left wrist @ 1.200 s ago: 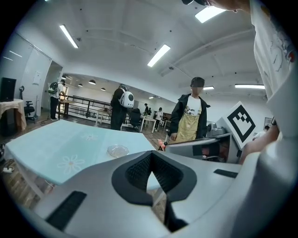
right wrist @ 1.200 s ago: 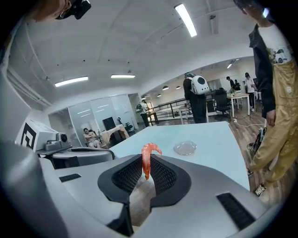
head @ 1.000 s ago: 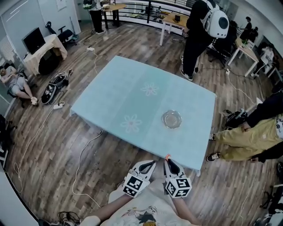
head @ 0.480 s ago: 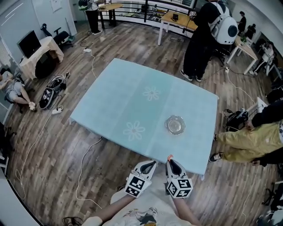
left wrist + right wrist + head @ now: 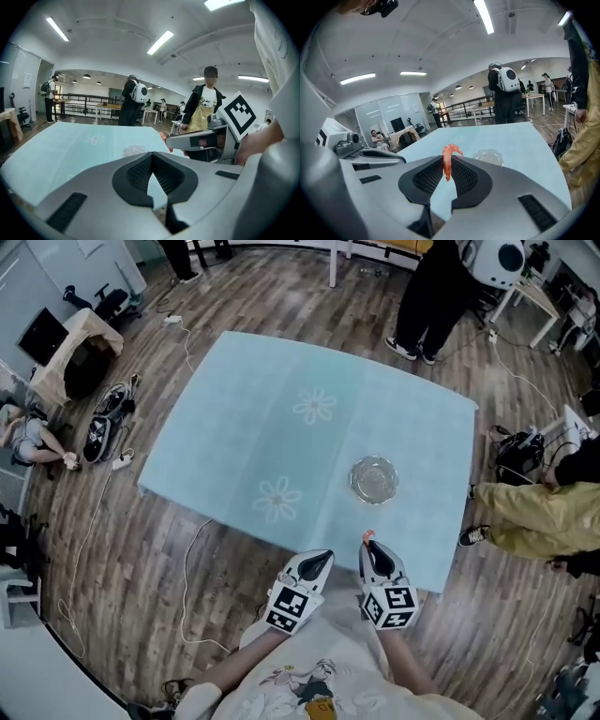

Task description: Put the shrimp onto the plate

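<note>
Closest in, the left hand-held gripper (image 5: pixel 322 561) has its jaws pressed together beside the right hand-held gripper (image 5: pixel 368 542), which pinches the orange shrimp (image 5: pixel 449 161) upright at its tips above the pale blue desk's (image 5: pixel 281 427) near edge, the clear plate (image 5: pixel 374 479) lying just beyond.

L gripper (image 5: pixel 323 559), R gripper (image 5: pixel 368 544): grey, blk pads (image 5: pixel 136 174), b/w cubes (image 5: pixel 289 608); cream tee (image 5: pixel 314 679).
</note>
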`<state>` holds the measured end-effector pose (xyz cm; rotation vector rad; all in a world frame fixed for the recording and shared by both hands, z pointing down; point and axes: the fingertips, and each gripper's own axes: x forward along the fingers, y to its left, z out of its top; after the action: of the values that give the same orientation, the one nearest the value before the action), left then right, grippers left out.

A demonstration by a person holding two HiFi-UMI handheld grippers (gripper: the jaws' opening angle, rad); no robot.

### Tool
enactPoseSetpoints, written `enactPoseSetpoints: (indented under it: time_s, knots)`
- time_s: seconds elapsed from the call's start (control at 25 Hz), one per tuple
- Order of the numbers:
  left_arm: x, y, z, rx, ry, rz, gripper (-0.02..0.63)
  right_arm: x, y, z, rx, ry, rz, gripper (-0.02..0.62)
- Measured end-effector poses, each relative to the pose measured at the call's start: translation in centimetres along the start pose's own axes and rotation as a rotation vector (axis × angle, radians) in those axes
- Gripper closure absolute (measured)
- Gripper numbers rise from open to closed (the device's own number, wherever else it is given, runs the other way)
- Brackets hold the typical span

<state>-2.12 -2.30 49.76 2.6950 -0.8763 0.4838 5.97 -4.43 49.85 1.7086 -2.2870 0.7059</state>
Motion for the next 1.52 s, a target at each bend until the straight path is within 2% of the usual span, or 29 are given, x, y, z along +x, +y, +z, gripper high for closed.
enactPoseSetpoints:
  time_s: [0.32,0.64,1.24,1.52]
  knots:
    - [6.8,1.9,-0.6,-0.065,0.070,-0.008,0.609,5.2,-5.8,0.0,0.012,0.077,0.002,0.525]
    - [11.7,3.9,-2.2,-0.127,0.130,-0.005,0.609,10.4,-9.5,-1.3,0.021,0.158,0.016,0.525]
    - [17.2,6.0,-3.5,-0.170,0.237,0.022,0.609,18.5,-15.6,-4.8,0.079,0.259,0.032,0.525]
    - [17.3,7.0,-3.9,-0.174,0.262,0.043,0.609,20.6,-16.0,-6.5,0.137,0.312,0.061,0.523]
